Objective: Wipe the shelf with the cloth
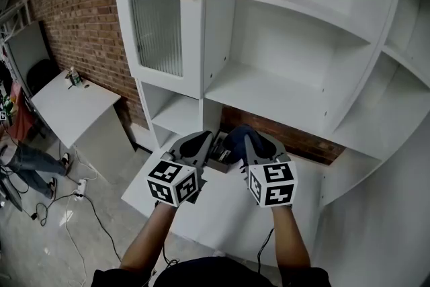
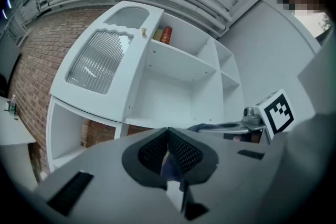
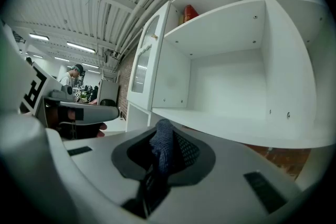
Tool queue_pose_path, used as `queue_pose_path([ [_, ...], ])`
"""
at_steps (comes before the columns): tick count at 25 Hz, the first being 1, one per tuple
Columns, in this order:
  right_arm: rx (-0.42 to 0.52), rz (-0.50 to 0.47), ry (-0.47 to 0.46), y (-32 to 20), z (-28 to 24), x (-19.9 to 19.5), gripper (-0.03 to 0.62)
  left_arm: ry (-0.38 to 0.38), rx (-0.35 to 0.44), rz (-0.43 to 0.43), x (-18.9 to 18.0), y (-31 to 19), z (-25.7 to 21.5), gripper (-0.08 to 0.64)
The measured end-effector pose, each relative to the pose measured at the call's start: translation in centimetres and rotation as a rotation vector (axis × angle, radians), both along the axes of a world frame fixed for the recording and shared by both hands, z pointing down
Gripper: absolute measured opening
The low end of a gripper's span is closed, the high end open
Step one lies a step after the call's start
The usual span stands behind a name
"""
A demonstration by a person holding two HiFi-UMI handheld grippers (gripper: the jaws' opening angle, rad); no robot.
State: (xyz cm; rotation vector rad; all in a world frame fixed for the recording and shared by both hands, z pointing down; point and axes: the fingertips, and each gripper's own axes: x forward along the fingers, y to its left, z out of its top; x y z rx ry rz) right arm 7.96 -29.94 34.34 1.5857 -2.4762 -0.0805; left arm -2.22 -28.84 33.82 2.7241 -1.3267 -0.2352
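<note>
Two risks are to be weighed. At the left, the left gripper (image 2: 168, 131) is drawn closed, its pads meeting at the tips. A bluish sliver is seen low between them, but whether cloth is pinched there cannot be told. If it is, the cloth (image 3: 161, 145) could be dragged out of one grip should the hands be pulled apart. Further right, the right gripper (image 3: 164, 135) is clamped on the cloth by a narrow fold only, so it could be worked loose once pressed and dragged along the shelf (image 1: 269, 94), which lies ahead of both grippers and is not yet touched. Little fabric is left free past the jaws, so hard tips might be rubbed on the white board instead. The cloth is seen as dark blue, coarsely woven, and bunched into an upright roll.
</note>
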Motion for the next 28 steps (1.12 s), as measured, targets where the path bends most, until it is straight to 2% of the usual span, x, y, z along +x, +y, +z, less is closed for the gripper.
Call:
queue_pose_path([
  [14, 0.021, 0.013, -0.018, 6.4, -0.7, -4.8, 0.066, -0.01, 0.027, 0.029, -4.4, 6.2, -0.7, 0.015],
  [19, 0.034, 0.019, -0.026, 8.9, -0.8, -6.3, 0.066, -0.033, 0.062, 0.007, -6.1, 8.6, -1.0, 0.015],
  [28, 0.056, 0.032, -0.042, 12.7, -1.1, -8.3, 0.066, -0.017, 0.073, -0.004, -8.9, 12.4, -1.3, 0.015],
])
